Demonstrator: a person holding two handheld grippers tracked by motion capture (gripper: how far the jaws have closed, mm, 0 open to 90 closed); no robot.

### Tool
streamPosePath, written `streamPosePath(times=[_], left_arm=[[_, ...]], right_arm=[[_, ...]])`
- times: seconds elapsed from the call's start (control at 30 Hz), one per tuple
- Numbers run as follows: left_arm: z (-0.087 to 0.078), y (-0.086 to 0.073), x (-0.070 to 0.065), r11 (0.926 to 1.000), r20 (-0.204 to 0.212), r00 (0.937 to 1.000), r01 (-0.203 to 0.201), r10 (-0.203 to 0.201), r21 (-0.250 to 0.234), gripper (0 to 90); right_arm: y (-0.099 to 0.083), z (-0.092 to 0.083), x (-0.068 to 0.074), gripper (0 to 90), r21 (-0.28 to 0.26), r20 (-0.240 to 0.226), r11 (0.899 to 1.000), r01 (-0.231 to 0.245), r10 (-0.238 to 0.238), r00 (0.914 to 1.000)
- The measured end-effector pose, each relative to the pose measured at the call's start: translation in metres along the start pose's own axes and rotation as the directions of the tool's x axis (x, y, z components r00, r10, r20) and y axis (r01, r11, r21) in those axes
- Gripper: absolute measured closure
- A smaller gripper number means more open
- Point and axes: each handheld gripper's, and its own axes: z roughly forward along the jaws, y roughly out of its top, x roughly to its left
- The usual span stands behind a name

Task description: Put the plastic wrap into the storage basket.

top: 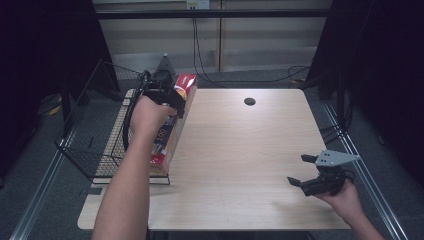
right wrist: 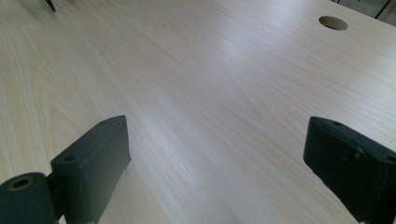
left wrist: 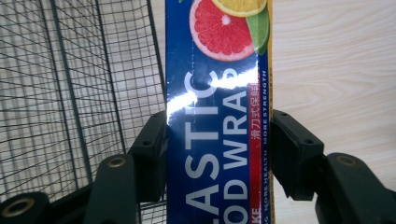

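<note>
A long blue plastic food wrap box (top: 172, 125) with red ends and citrus pictures is held tilted over the table's left side, beside the wire basket (top: 92, 125). My left gripper (top: 167, 97) is shut on it near its far end. In the left gripper view both black pads press the sides of the box (left wrist: 218, 126), with my left gripper (left wrist: 219, 154) around its middle. My right gripper (top: 302, 170) rests low at the table's front right, open, with nothing between its jaws. In the right gripper view my right gripper (right wrist: 217, 163) faces bare wood.
The black wire basket sits at the table's left edge, its mesh (left wrist: 70, 93) close beside the box. A round cable hole (top: 249, 101) lies at the far middle of the wooden table (top: 240, 150). Dark curtains and cables stand behind the table.
</note>
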Motion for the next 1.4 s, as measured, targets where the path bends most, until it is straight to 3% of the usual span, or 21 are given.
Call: streamPosePath(times=[0.83,1.4], left_arm=[[-0.022,-0.004,0.034,0.9990,-0.027,0.9987,0.044,-0.044,0.001,44.7],[-0.034,-0.007,0.046,0.9977,-0.041,0.9969,0.067,-0.067,-0.010,44.7]], right_arm=[[0.000,0.001,0.000,7.1,0.000,-0.001,1.000,0.001,-0.001,1.0000],[0.000,0.000,0.000,7.1,-0.005,0.003,1.000,-0.010,0.010,0.9999]])
